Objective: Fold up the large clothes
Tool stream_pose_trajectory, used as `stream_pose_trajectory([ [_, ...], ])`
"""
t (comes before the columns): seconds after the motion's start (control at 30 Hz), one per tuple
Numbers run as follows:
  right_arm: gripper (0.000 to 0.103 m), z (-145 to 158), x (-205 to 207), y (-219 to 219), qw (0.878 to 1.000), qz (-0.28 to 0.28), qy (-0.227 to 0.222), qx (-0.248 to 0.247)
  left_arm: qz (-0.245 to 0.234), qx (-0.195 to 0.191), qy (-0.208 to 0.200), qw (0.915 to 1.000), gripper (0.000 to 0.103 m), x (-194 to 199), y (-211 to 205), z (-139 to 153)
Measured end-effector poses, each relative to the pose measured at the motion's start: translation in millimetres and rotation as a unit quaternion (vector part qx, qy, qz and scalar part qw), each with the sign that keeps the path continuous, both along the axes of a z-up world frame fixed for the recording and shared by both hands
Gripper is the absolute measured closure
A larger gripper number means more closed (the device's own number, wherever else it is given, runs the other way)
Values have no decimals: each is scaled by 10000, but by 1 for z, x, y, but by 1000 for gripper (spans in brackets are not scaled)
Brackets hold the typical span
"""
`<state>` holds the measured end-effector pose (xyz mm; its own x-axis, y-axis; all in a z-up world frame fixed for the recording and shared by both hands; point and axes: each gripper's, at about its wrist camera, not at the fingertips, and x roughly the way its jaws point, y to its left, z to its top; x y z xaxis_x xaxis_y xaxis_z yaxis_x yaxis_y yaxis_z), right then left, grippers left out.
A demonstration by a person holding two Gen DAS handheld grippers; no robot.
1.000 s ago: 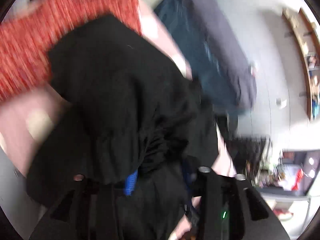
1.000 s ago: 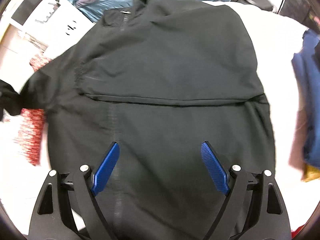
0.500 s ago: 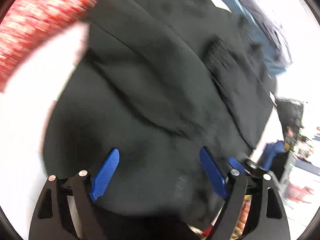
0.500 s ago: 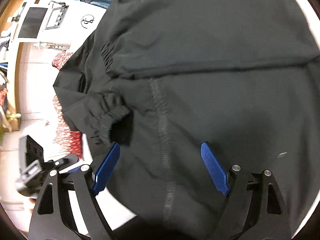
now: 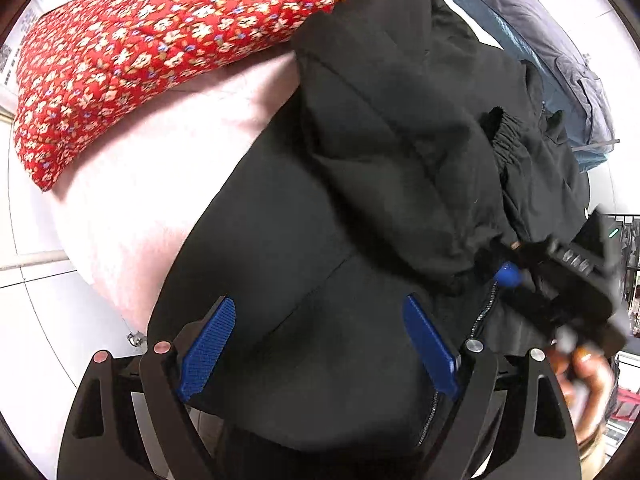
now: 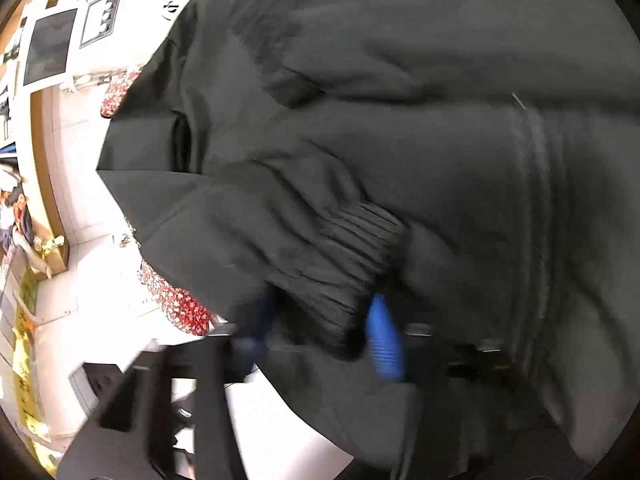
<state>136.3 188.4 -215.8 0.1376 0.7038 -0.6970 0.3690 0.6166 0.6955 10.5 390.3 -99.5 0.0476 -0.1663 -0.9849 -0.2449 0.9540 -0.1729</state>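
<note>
A black jacket [image 5: 360,184] lies spread on a pale pink surface [image 5: 132,208], with one sleeve folded across its body. My left gripper [image 5: 320,344] is open and empty just above the jacket's lower part. The right gripper [image 5: 560,280] shows at the right of the left wrist view, at the folded sleeve. In the right wrist view the jacket [image 6: 460,100] fills the frame and the sleeve's ribbed cuff [image 6: 360,248] lies between my right gripper's [image 6: 320,328] blurred blue fingers. I cannot tell whether they pinch it.
A red floral garment [image 5: 140,48] lies at the far left beside the jacket, and it also shows in the right wrist view [image 6: 180,304]. A blue-grey padded garment [image 5: 552,40] lies beyond the jacket's collar. White appliances [image 6: 60,48] stand at the far left.
My left gripper has let go of the sleeve and now hovers open over the jacket. My right gripper has moved to the sleeve cuff, which now lies between its fingers.
</note>
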Motion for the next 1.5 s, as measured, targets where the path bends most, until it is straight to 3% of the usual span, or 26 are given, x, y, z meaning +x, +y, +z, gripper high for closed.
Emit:
stream_pose_trajectory([
  [0.1, 94, 65, 34, 5, 9927, 360, -994, -584, 112, 30, -71, 9999, 19, -3, 9, 5],
  [0.2, 95, 159, 69, 6, 9650, 615, -2221, -1253, 237, 6, -201, 9995, 19, 0, 18, 14],
  [0.23, 95, 193, 77, 8, 9489, 725, -2669, -1519, 256, -6, -257, 9993, 19, 2, 19, 17],
  [0.27, 95, 241, 83, 13, 9173, 939, -3325, -1977, 250, -13, -291, 9993, 19, 5, 18, 18],
  [0.3, 95, 268, 84, 18, 8949, 1049, -3692, -2277, 229, -17, -316, 9992, 19, 7, 16, 20],
  [0.37, 95, 332, 78, 22, 8354, 1195, -4502, -2918, 182, -23, -398, 9990, 19, 12, 12, 24],
  [0.4, 95, 354, 76, 22, 8155, 1235, -4741, -3080, 158, -28, -461, 9988, 19, 13, 9, 27],
  [0.5, 95, 386, 68, 21, 7720, 1526, -5101, -3472, 86, -58, -499, 9987, 19, 23, -5, 26],
  [0.57, 95, 371, 65, 17, 7550, 1886, -4965, -3847, 26, -73, -468, 9989, 19, 26, -13, 23],
  [0.6, 95, 354, 65, 13, 7548, 2033, -4784, -4002, 11, -77, -461, 9989, 19, 27, -15, 22],
  [0.67, 95, 306, 65, -5, 7720, 2283, -4328, -4058, -11, -85, -458, 9989, 19, 30, -23, 17],
  [0.73, 95, 259, 62, -21, 7788, 2547, -3906, -4196, -36, -17, -421, 9991, 19, 31, -24, 13],
  [0.9, 95, 112, 21, -72, 7930, 3363, -2428, -4462, -52, 49, -309, 9995, 19, 38, -36, -1],
  [0.93, 95, 98, 14, -78, 7953, 3390, -2312, -4462, -72, 72, -292, 9995, 19, 39, -37, -3],
  [1.0, 95, 72, 0, -92, 8132, 3313, -2038, -4330, -124, 101, -250, 9996, 19, 37, -38, -5],
  [1.13, 95, 58, -8, -119, 8586, 2738, -1832, -3929, -327, 142, -220, 9991, 19, 41, -53, -11],
  [1.17, 93, 51, -6, -126, 8795, 2483, -1671, -3700, -374, 158, -225, 9989, 19, 43, -56, -12],
  [1.2, 91, 41, -9, -130, 8928, 2313, -1523, -3553, -411, 175, -226, 9987, 19, 47, -56, -16],
  [1.27, 78, 33, -10, -148, 9217, 1681, -1257, -3262, -491, 165, -226, 9984, 19, 53, -64, -20],
  [1.33, 55, 35, -18, -171, 9522, 752, -1184, -2712, -557, 183, -240, 9980, 19, 58, -71, -21],
  [1.37, 42, 35, -18, -171, 9522, 752, -1184, -2712, -589, 207, -250, 9977, 19, 61, -74, -22],
  [1.4, 39, 37, -26, -188, 9669, 95, -1202, -2250, -602, 217, -253, 9976, 19, 63, -78, -22],
  [1.43, 36, 39, -35, -200, 9734, -419, -1204, -1905, -617, 219, -262, 9975, 19, 66, -80, -23],
  [1.5, 36, 36, -52, -222, 9774, -1259, -1099, -1294, -642, 250, -264, 9973, 18, 74, -84, -25],
])
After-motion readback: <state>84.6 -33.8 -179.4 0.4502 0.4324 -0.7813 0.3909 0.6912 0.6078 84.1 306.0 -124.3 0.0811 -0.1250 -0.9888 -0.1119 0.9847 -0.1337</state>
